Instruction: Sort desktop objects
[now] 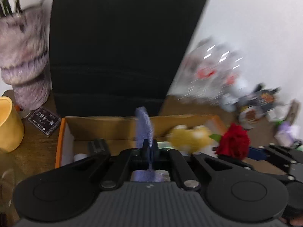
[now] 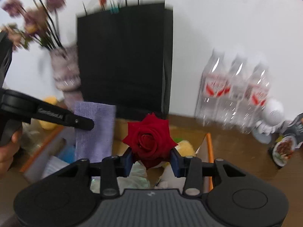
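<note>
**Two held items above the cardboard box**

Left wrist view. Left gripper (image 1: 150, 146): jaws closed tight on a lilac cloth (image 1: 144, 126), a ribbed, towel-like piece seen edge-on, standing upright from the fingers and hanging above the cardboard box (image 1: 106, 126). Box: brown, with orange edging, open at the top; a yellow soft item (image 1: 189, 137) lies blurred inside at its right end. Red rose (image 1: 233, 141): over the box's right corner. Behind the box: a black paper bag (image 1: 121, 43). Left of the box: a yellow cup (image 1: 8, 123), and behind that a mottled grey vase (image 1: 24, 60).

Right wrist view. Right gripper (image 2: 152, 159): blue-padded fingers clamped on either side of the red rose (image 2: 149, 140), at its base. Bloom: deep red, fully open, velvety, pointed outer petals, facing the camera, held over the box (image 2: 207, 151). Cloth (image 2: 93, 130): broadside here, a flat lilac rectangle over the box's left half, pinched by the left gripper (image 2: 83, 123). Right of the box: a pack of clear water bottles (image 2: 234, 92), blurred.
</note>
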Demonstrator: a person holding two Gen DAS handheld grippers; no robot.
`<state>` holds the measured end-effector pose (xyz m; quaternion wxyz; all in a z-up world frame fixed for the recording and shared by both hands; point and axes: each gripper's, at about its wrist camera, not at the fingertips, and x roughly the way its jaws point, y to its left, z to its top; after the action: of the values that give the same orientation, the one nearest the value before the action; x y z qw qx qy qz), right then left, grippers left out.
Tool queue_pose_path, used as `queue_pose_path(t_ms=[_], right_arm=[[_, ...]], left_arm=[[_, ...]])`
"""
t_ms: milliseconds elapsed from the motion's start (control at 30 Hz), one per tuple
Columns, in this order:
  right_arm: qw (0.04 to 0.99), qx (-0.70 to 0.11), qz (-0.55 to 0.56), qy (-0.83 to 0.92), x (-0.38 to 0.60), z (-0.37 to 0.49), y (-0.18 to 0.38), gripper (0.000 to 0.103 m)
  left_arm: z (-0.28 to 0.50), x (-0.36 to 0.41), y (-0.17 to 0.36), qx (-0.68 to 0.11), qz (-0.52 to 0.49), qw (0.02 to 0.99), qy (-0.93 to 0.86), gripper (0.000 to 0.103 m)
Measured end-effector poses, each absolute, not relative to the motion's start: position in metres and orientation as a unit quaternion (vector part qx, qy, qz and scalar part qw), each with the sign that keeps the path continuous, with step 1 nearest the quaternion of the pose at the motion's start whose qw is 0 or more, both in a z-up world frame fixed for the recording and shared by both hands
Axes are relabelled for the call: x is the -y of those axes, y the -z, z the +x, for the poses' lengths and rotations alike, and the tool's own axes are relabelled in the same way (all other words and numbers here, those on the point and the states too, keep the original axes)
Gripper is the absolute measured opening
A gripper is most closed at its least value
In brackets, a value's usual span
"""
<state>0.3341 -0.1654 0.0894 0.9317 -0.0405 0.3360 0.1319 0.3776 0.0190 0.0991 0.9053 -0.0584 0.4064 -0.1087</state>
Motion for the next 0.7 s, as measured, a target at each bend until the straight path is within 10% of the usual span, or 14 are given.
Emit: queue_pose_path(t_ms=[67,233,700], right_arm=[[0.920,-0.370,-0.052,-0.118,0.159,0.354,-0.071,0.046],[0.906,-0.407,-0.019,-0.112,0.168,0.365,-0.064,0.071],[0.913,-0.390,0.004,-0.122,0.172,0.286,-0.118,0.074]], left_arm=[[0.387,-0.018,-0.086,-0.415,-0.032,0.906,0.072,0.049],[0.372,-0.029,-0.092,-0.383,-0.037,0.919,0.086,0.074],[0.282,-0.028,-0.141,-0.387,-0.005,0.921,0.040,0.096]])
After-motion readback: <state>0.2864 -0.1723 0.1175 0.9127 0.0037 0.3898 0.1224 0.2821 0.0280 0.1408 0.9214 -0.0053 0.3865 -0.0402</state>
